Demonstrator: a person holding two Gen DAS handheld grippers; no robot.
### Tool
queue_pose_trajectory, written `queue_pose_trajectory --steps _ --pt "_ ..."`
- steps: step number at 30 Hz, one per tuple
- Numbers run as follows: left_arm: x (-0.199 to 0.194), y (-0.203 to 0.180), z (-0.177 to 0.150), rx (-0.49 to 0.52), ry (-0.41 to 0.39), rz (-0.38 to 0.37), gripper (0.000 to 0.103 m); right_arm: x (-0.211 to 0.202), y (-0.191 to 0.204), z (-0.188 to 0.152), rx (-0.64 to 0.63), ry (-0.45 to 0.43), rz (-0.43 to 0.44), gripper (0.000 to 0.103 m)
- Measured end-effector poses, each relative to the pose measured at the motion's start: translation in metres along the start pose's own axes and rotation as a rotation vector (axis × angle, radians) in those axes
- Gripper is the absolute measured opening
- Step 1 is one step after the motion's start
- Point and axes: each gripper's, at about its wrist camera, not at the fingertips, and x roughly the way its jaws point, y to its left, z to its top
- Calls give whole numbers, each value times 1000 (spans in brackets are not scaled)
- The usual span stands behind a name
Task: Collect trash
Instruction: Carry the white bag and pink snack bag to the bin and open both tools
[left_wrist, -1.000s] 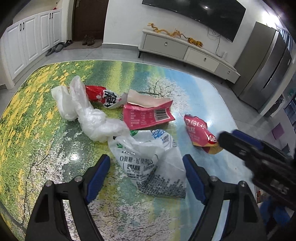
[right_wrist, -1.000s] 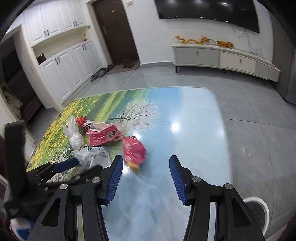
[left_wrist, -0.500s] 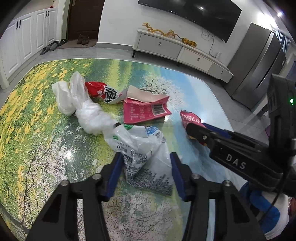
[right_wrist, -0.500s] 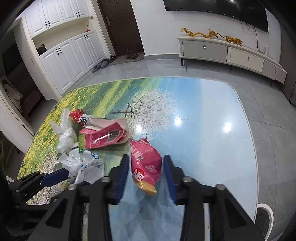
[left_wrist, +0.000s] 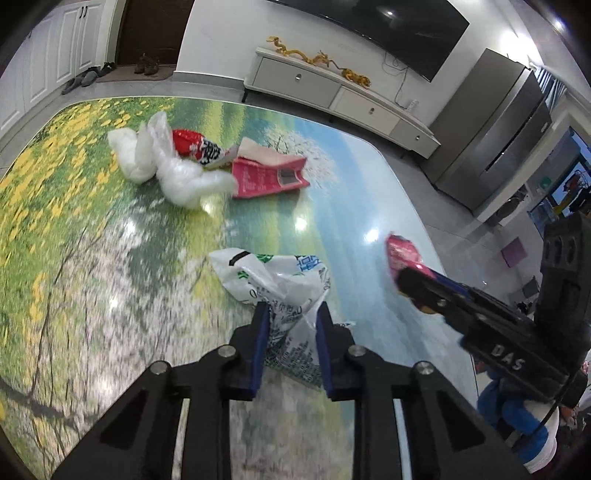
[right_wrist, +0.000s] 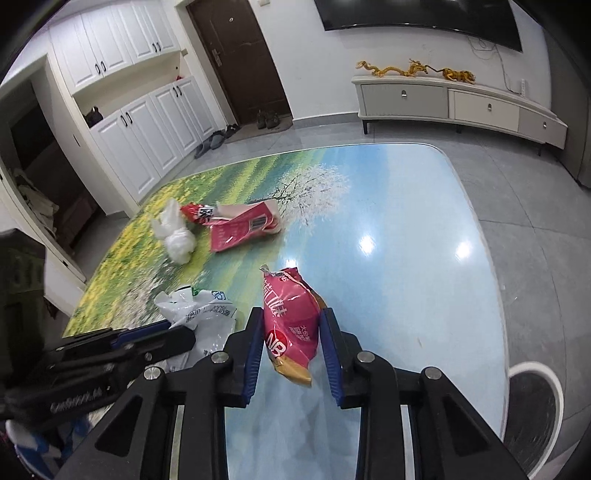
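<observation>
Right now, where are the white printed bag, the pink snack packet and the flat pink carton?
white printed bag (left_wrist: 273, 280): left wrist view, upper printed face.
pink snack packet (right_wrist: 290, 317): right wrist view, middle.
flat pink carton (right_wrist: 240, 230): right wrist view, top face.

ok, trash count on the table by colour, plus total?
White plastic bags: 2 — printed white bag held in the left gripper, crumpled clear-white bag farther back.
Red/pink wrappers: 3 — pink snack pouch held in the right gripper, flat pink packet, red wrapper.
Total: 5
</observation>
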Motion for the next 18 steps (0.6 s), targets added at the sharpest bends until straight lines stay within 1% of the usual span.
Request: queue_pose_trajectory --steps 5,10,13,16,18 --pt "-19 -2 -21 21 3 -9 22 -33 -2 -23 12 -24 -2 28" --pt "-37 -16 -33 51 1 -39 22 -67 -18 -48 57 -48 -13 28" --pt "-45 -35 -31 81 -6 -82 22 -88 -35 -60 89 -72 -33 28" --pt "-49 -61 -27 127 -6 -125 22 -109 -55 -70 115 -95 -85 28" --pt "-45 -86 -25 171 6 -153 22 -122 -73 -79 145 -108 -123 28"
